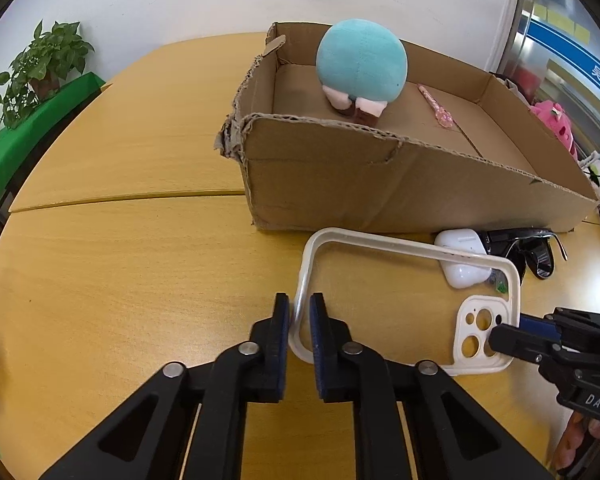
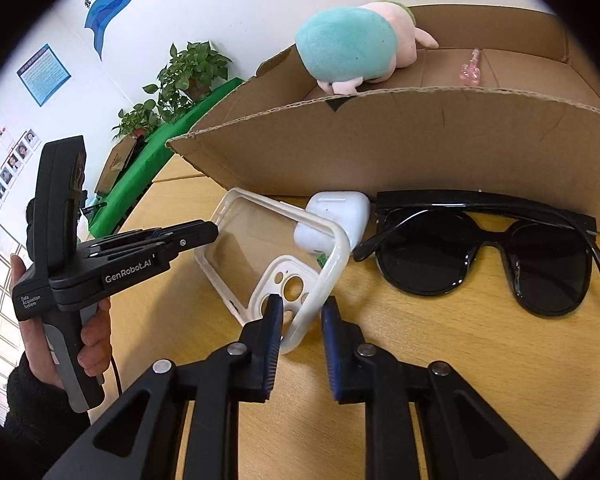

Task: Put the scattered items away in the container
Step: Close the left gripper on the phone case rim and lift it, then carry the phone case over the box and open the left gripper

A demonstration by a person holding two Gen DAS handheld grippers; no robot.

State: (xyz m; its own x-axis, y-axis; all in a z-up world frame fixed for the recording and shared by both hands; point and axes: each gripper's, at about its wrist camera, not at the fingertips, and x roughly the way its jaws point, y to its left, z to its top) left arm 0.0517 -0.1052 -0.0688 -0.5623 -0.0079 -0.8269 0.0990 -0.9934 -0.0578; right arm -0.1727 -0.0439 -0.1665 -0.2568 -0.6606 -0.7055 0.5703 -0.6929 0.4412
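Left hand-held gripper (image 1: pixel 300 312): pinched shut on one short edge of the clear phone case with cream rim (image 1: pixel 404 300).
Right hand-held gripper (image 2: pixel 300 316): jaws narrow, pressing the case's rim at the camera-cutout end.
Phone case: on the yellow wooden worktop (image 1: pixel 140 280), just before the brown cardboard box (image 1: pixel 380 184).
Nearby: white earbud case (image 2: pixel 336 220) and black sunglasses (image 2: pixel 488 252).
Box contents: teal-and-pink plush toy (image 1: pixel 360 64), small pink trinket (image 1: pixel 440 112).

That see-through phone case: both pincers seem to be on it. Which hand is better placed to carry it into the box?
Probably the left. The left gripper pinches the phone case rim nearest the cardboard box; the right gripper straddles the camera-end rim, farther away.
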